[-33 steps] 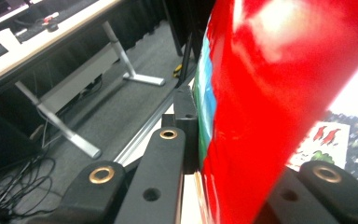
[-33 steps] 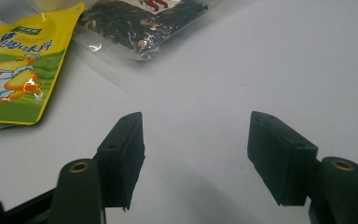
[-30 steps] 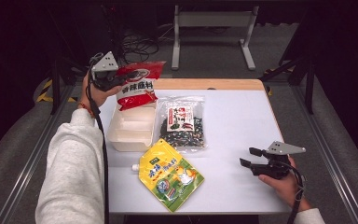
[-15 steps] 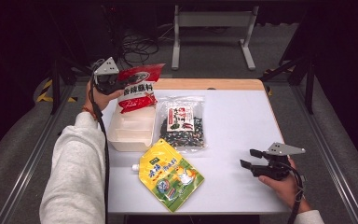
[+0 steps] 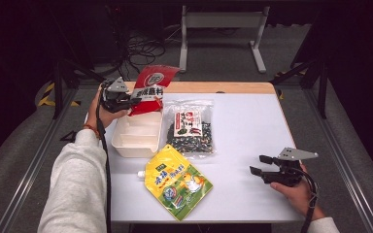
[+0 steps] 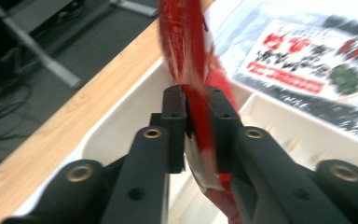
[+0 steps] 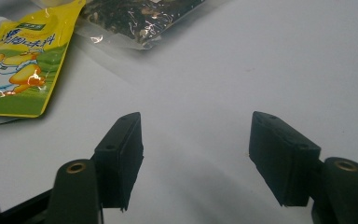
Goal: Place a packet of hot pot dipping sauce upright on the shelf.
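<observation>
My left hand-held gripper (image 5: 126,101) is clamped on a red snack packet (image 5: 150,88). In the left gripper view the packet (image 6: 193,70) stands on edge between my two black jaws, and both pads press flat against it. The jaws have eased slightly apart within the last moment, yet the packet is pinched between them. It hangs just ahead of this gripper, above the far rim of a white plastic tray (image 5: 138,136). That tray (image 6: 135,107) lies directly below and ahead of the jaws, with a divider wall visible inside it.

Beyond the tray, ahead and to the side of the left gripper, lies a clear bag of dark beans (image 5: 190,127) with a red and white label (image 6: 307,60), flat on the white surface (image 5: 252,121).

My right hand-held gripper (image 5: 261,165) rests low over the surface with its jaws standing well apart and nothing between them. In the right gripper view bare surface (image 7: 242,70) lies ahead of the jaws. A yellow spouted pouch (image 7: 21,65) sits ahead and to the left of this gripper, and the bean bag (image 7: 135,18) lies farther ahead. The pouch (image 5: 177,182) lies flat, near the tray's near edge.
</observation>
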### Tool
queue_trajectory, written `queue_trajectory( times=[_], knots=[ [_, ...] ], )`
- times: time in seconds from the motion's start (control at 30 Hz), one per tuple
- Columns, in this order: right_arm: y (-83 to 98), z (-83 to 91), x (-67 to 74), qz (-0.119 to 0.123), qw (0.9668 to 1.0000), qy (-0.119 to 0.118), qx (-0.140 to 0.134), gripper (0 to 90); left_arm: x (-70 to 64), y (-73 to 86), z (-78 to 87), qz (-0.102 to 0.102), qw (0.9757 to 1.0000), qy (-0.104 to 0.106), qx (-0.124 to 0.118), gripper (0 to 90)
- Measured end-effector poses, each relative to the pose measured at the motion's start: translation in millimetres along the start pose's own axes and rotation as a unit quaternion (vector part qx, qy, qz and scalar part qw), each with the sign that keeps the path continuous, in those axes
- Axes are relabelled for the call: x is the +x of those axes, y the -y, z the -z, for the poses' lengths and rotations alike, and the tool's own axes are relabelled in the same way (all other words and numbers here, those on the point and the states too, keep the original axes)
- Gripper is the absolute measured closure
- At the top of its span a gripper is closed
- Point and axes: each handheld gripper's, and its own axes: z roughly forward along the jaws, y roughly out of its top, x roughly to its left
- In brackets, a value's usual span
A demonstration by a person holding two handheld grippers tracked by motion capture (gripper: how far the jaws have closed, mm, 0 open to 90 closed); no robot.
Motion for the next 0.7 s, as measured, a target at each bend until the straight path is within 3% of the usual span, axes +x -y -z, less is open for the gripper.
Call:
queue_trajectory(
  times=[0.13,0.23,0.3,0.33,0.37,0.43,0.5,0.6,0.7],
  knots=[
    [-0.5,-0.1,1.2,0.002,1.0000,-0.004,0.000,35.0,-5.7,-9.4,-9.9,-0.021,0.9993,-0.024,0.018,85.6],
    [0.2,-0.8,0.9,0.002,1.0000,-0.004,0.001,35.0,-7.9,-13.0,-19.6,-0.038,0.9974,-0.043,0.045,86.3],
    [0.3,-0.8,1.1,0.003,1.0000,-0.005,0.002,34.9,-4.3,-9.7,-20.8,-0.017,0.9987,-0.037,0.032,86.3],
    [0.3,-0.8,1.1,0.003,1.0000,-0.005,0.002,34.9,-4.3,-9.7,-20.8,-0.017,0.9987,-0.037,0.032,86.6],
    [0.0,-0.3,1.2,0.001,1.0000,-0.006,0.000,34.7,0.3,-2.8,-20.1,0.007,0.9995,-0.024,0.020,86.7],
    [-0.1,-0.3,1.3,0.001,1.0000,-0.006,0.000,34.7,1.9,1.0,-19.8,0.015,0.9994,-0.022,0.021,86.9],
    [0.0,-1.0,0.5,-0.001,1.0000,-0.008,0.001,34.4,6.7,9.6,-18.2,0.041,0.9990,-0.006,0.015,87.0],
    [0.2,-2.1,0.3,-0.002,1.0000,-0.008,0.003,34.2,7.6,13.6,-18.8,0.051,0.9987,-0.004,0.008,87.1],
    [-0.1,-2.2,1.4,-0.001,1.0000,-0.007,0.004,34.1,6.6,14.0,-22.2,0.051,0.9984,-0.012,0.023,87.5]
  ],
)
